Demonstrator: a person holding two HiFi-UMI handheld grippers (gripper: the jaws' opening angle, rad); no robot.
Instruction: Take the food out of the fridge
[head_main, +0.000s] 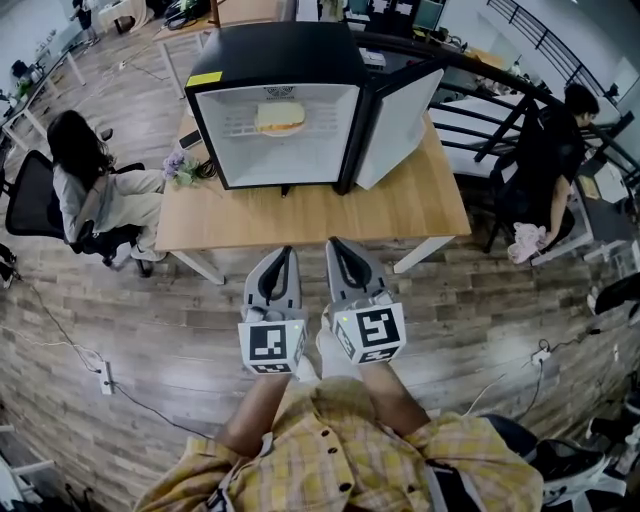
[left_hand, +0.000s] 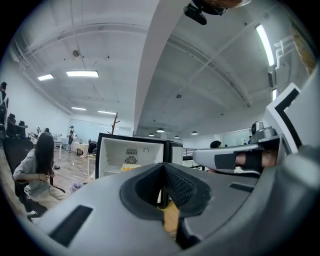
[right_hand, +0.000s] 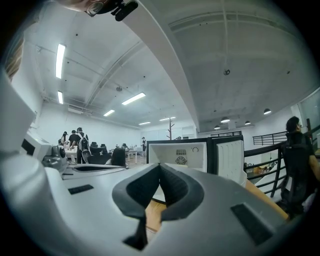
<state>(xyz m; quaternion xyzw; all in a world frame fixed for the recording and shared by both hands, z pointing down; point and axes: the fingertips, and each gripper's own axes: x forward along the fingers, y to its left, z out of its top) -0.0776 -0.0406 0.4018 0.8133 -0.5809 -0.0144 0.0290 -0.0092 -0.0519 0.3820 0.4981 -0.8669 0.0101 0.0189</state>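
Note:
A small black fridge (head_main: 280, 100) stands on a wooden table (head_main: 400, 210) with its door (head_main: 400, 125) swung open to the right. Inside, on the wire shelf, lies a sandwich (head_main: 280, 118); the left gripper view shows it as a yellow patch (left_hand: 131, 168). Both grippers hover side by side short of the table's near edge, pointing at the fridge. My left gripper (head_main: 285, 255) is shut with nothing in it, its tips meeting (left_hand: 163, 166). My right gripper (head_main: 338, 247) is also shut and empty (right_hand: 160, 166).
A person sits on a chair (head_main: 90, 190) at the table's left end, beside a small bunch of flowers (head_main: 185, 170). Another person (head_main: 555, 150) sits at the right by black railings. A power strip (head_main: 105, 378) and cables lie on the wood floor.

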